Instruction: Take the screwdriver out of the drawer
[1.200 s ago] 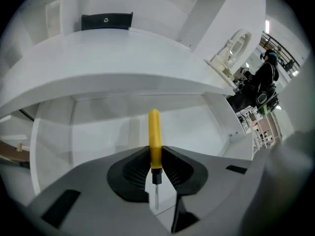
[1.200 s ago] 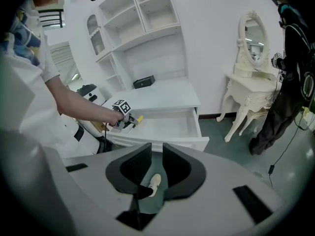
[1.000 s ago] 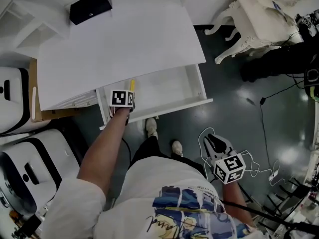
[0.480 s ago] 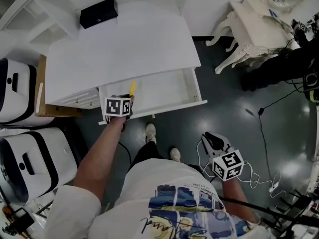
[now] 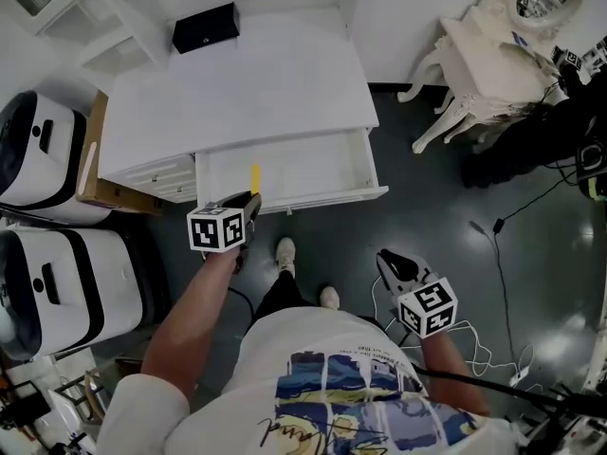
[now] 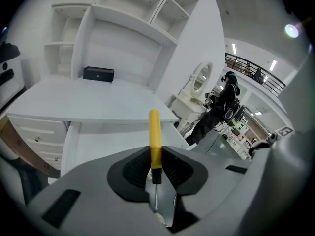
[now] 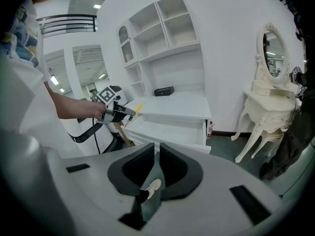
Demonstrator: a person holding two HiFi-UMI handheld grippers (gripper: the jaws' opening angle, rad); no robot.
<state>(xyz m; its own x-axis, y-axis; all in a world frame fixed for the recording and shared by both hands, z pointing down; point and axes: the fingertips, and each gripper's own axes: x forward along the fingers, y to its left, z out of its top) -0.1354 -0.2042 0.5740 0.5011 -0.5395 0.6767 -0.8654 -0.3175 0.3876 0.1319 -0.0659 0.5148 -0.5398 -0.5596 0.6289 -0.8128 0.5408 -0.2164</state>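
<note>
Screwdriver (image 6: 155,132) is pinched in my left gripper (image 6: 155,157), whose jaws are closed on the foot of its yellow handle, with the handle pointing forward and the thin shaft trailing back. From the head view it hangs over the front left of the open drawer (image 5: 313,167) in the white desk (image 5: 237,83). My right gripper (image 7: 156,167) is closed on nothing, low over the dark floor (image 5: 446,207) and well apart from the drawer.

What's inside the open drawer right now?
Only bare white drawer floor shows; the screwdriver sits in the left hand-held gripper. The rear, under the desktop, is hidden.
</note>
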